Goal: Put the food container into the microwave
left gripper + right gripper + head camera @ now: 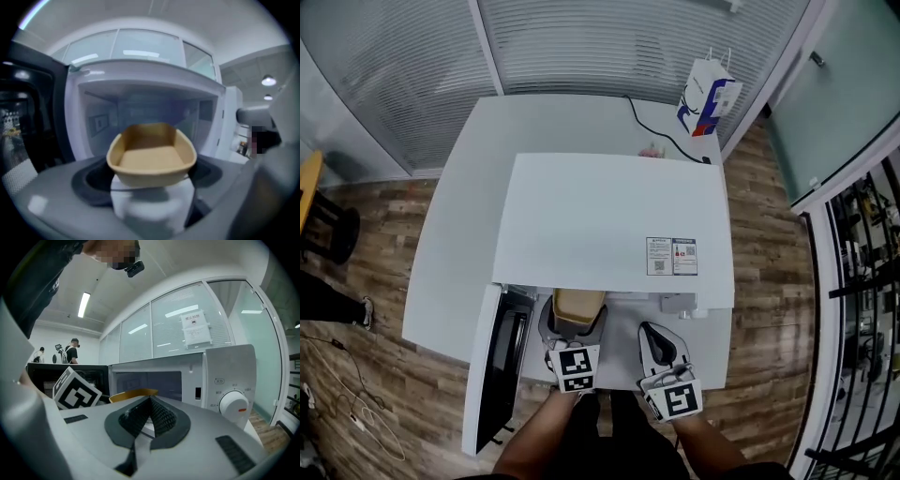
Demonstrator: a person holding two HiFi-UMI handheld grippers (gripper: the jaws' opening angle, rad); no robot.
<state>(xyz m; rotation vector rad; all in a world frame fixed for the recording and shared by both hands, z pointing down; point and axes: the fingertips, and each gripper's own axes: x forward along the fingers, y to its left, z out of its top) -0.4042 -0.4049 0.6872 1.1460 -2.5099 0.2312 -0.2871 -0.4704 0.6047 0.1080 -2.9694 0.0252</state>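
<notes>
A white tabletop (459,281) is seen from above, with a white microwave (614,220) standing on it toward the front edge and right side. The microwave's door (499,361) is swung open at the left and reaches out past the tabletop's front edge. A printed sticker (672,256) is fixed on the microwave's top near its front right corner. A round white dial (233,405) is set on the control panel to the right of the cavity.

The food container (577,307) is a tan, open-topped tray with rounded corners. It is held level at the mouth of the open cavity, with its far end just under the front edge of the microwave's top. Only its bare tan floor and walls are shown inside.

The left tool (574,326) is held by a hand at the tabletop's front edge. Its jaws are closed against the two sides of the food container, so that the tray is pinched between them. The right tool (656,337) is held just beside it, to the right, before the control panel. Its jaws are pressed together with nothing between them.

At the tabletop's far right corner a white and blue paper bag (708,97) is stood upright; its contents cannot be made out. A black cable (661,131) is run along the tabletop from near the far edge to behind the microwave.
</notes>
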